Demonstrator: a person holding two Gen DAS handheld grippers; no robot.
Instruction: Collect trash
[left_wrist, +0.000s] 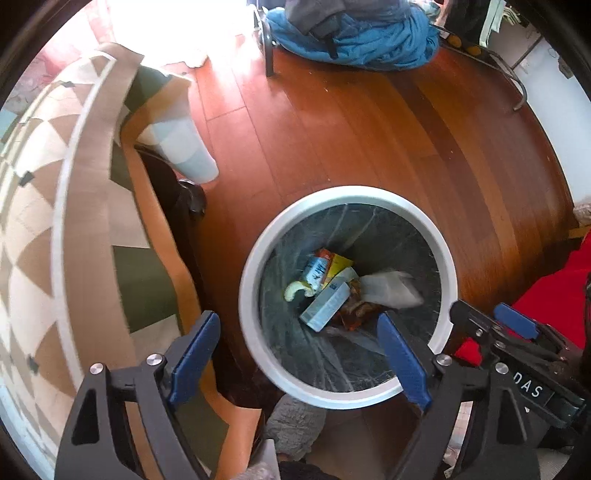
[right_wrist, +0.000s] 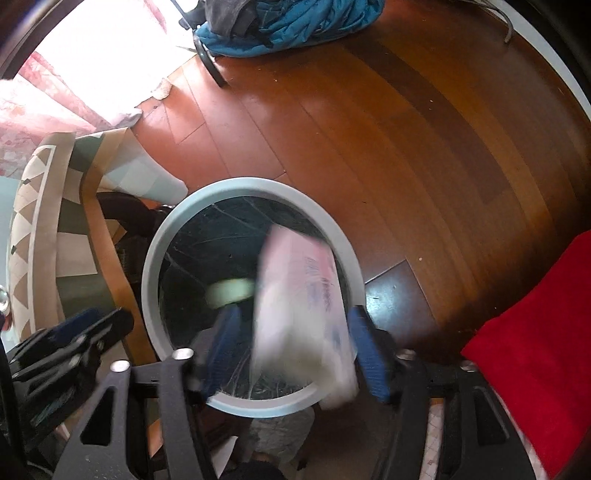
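The right gripper (right_wrist: 295, 347), wide open, drops a blurry pink-white wrapper (right_wrist: 303, 295) over the trash bin (right_wrist: 155, 258); the left gripper (left_wrist: 299, 354), open and empty, should next fetch more trash.

"DAS" reads on the right tool (left_wrist: 517, 325).

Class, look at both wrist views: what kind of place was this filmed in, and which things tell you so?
Most likely a lived-in room at home: a wooden plank floor, a patterned rug, blue bedding or clothing heaped on a metal-legged frame, and a lined round trash bin holding household packaging.
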